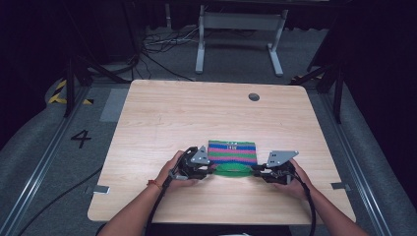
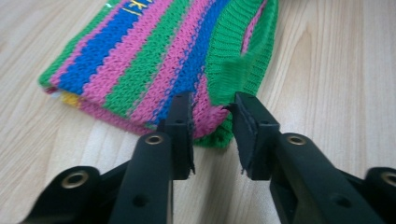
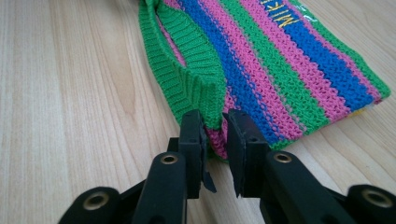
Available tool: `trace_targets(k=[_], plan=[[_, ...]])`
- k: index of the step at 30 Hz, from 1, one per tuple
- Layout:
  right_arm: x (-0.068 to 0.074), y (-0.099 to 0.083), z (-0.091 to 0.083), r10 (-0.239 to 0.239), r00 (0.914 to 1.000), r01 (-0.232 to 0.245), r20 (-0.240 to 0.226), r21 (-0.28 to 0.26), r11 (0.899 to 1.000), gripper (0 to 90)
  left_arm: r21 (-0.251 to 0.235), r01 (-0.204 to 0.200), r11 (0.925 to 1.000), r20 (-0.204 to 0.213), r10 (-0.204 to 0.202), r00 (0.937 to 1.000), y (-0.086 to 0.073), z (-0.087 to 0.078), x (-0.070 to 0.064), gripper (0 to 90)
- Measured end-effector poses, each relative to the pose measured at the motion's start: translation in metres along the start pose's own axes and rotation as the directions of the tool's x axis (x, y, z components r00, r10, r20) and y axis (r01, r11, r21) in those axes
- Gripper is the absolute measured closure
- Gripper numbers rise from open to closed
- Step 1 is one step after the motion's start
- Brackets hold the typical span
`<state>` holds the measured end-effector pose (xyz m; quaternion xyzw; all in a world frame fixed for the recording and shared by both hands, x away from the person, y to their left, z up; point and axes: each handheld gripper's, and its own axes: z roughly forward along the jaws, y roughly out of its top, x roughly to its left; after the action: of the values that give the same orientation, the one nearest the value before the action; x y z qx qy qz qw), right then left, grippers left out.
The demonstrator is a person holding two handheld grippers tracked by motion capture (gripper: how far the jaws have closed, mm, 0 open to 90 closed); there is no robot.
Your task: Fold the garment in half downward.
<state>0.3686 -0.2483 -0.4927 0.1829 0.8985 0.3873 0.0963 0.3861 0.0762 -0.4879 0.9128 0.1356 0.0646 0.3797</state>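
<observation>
A knitted pouch (image 1: pixel 232 150) with pink, blue and green stripes lies flat near the table's front edge. Its green ribbed rim (image 1: pixel 233 170) faces me and runs between the two grippers. My left gripper (image 1: pixel 212 169) holds the pouch's near left corner; in the left gripper view the pouch (image 2: pixel 140 60) fills the gap at the left gripper (image 2: pixel 212 105). My right gripper (image 1: pixel 254 170) is at the near right corner; in the right gripper view the green rim (image 3: pixel 187 70) rises off the wood and is pinched in the right gripper (image 3: pixel 215 119).
The wooden table (image 1: pixel 196 113) has a round cable hole (image 1: pixel 253 97) at the back right. Beyond it on the floor stand a white desk frame (image 1: pixel 241 29) and loose cables (image 1: pixel 162 44). A "4" (image 1: pixel 81 138) is marked on the floor at left.
</observation>
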Motion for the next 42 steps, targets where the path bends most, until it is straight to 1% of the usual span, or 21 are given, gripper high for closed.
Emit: trace_targets(k=[1,4,8,9,10,12,13,15,19,20,21,23,24,25,26,30,34,36,37,40,42], plan=[[0.000,0.000,-0.001,0.006,1.0000,-0.006,0.001,-0.002,1.000,73.1,-0.003,0.008,1.0000,-0.004,-0.008,1.0000,0.000,-0.002,0.000,66.1],[0.001,0.000,-0.005,-0.002,1.0000,0.002,0.009,-0.006,1.000,70.7,0.004,0.020,0.9998,-0.017,-0.020,0.9996,-0.002,-0.005,0.001,61.2],[-0.001,-0.001,-0.012,0.020,0.9994,-0.020,0.026,-0.017,1.000,65.0,-0.009,0.023,0.9997,-0.030,-0.023,0.9993,-0.001,-0.011,0.001,58.0],[-0.002,-0.001,-0.013,0.026,0.9991,-0.025,0.034,-0.019,1.000,64.3,-0.008,0.018,0.9998,-0.039,-0.018,0.9991,-0.001,-0.013,0.001,57.5],[-0.003,-0.001,-0.014,0.031,0.9988,-0.030,0.038,-0.021,0.999,63.7,-0.010,0.025,0.9996,-0.047,-0.026,0.9986,0.000,-0.014,0.001,56.1],[-0.005,-0.001,-0.018,0.040,0.9983,-0.039,0.044,-0.031,0.999,60.7,0.001,0.019,0.9998,-0.056,-0.019,0.9983,0.001,-0.016,0.001,52.7],[-0.005,0.000,-0.020,0.048,0.9975,-0.047,0.052,-0.029,0.998,59.4,0.006,0.023,0.9997,-0.066,-0.023,0.9976,0.001,-0.017,0.000,50.0],[-0.006,0.001,-0.023,0.052,0.9967,-0.050,0.062,-0.038,0.998,57.4,0.020,0.015,0.9997,-0.089,-0.013,0.9959,0.003,-0.019,0.000,43.3],[-0.007,0.005,-0.029,0.048,0.9948,-0.045,0.090,-0.027,0.999,50.8,0.060,0.015,0.9981,-0.117,-0.008,0.9931,0.005,-0.024,0.000,34.8],[-0.008,0.006,-0.030,0.050,0.9942,-0.048,0.095,-0.029,0.998,48.6,0.075,0.012,0.9971,-0.140,-0.002,0.9901,0.005,-0.025,0.000,33.0],[-0.008,0.007,-0.032,0.056,0.9930,-0.053,0.104,-0.027,0.998,45.9,0.075,0.016,0.9971,-0.149,-0.005,0.9889,0.005,-0.027,0.000,31.4],[-0.009,0.008,-0.033,0.061,0.9930,-0.059,0.102,-0.021,0.998,43.9,0.075,0.017,0.9971,-0.155,-0.005,0.9879,0.006,-0.030,0.001,30.4],[-0.009,0.009,-0.035,0.062,0.9922,-0.061,0.109,-0.013,0.998,39.6,0.076,0.016,0.9970,-0.162,-0.004,0.9868,0.007,-0.033,0.002,28.8],[-0.009,0.010,-0.036,0.059,0.9913,-0.059,0.117,-0.001,0.998,36.5,0.086,0.015,0.9962,-0.182,0.000,0.9834,0.008,-0.037,0.003,28.7],[-0.009,0.010,-0.037,0.050,0.9900,-0.052,0.132,0.010,0.999,33.5,0.080,0.016,0.9967,-0.196,0.000,0.9807,0.007,-0.041,0.004,27.7],[-0.012,0.007,-0.044,0.064,0.9833,-0.070,0.170,0.032,0.997,26.4,0.095,0.029,0.9951,-0.229,-0.007,0.9734,0.000,-0.054,0.006,25.4],[-0.010,-0.001,-0.051,0.065,0.9779,-0.076,0.199,0.051,0.996,23.5,0.098,0.045,0.9941,-0.255,-0.019,0.9667,-0.010,-0.066,0.007,25.2],[-0.009,-0.006,-0.054,0.065,0.9734,-0.081,0.219,0.062,0.995,22.4,0.116,0.053,0.9919,-0.268,-0.020,0.9633,-0.016,-0.072,0.006,25.1],[-0.009,-0.007,-0.056,0.066,0.9721,-0.083,0.225,0.063,0.995,22.4,0.127,0.051,0.9906,-0.278,-0.014,0.9604,-0.019,-0.074,0.006,25.0],[-0.009,-0.014,-0.062,0.071,0.9677,-0.091,0.242,0.075,0.993,22.1,0.152,0.067,0.9861,-0.303,-0.018,0.9527,-0.030,-0.082,0.004,24.8],[-0.009,-0.019,-0.068,0.079,0.9642,-0.101,0.253,0.073,0.992,21.8,0.160,0.079,0.9838,-0.311,-0.026,0.9501,-0.036,-0.086,0.003,23.7]])
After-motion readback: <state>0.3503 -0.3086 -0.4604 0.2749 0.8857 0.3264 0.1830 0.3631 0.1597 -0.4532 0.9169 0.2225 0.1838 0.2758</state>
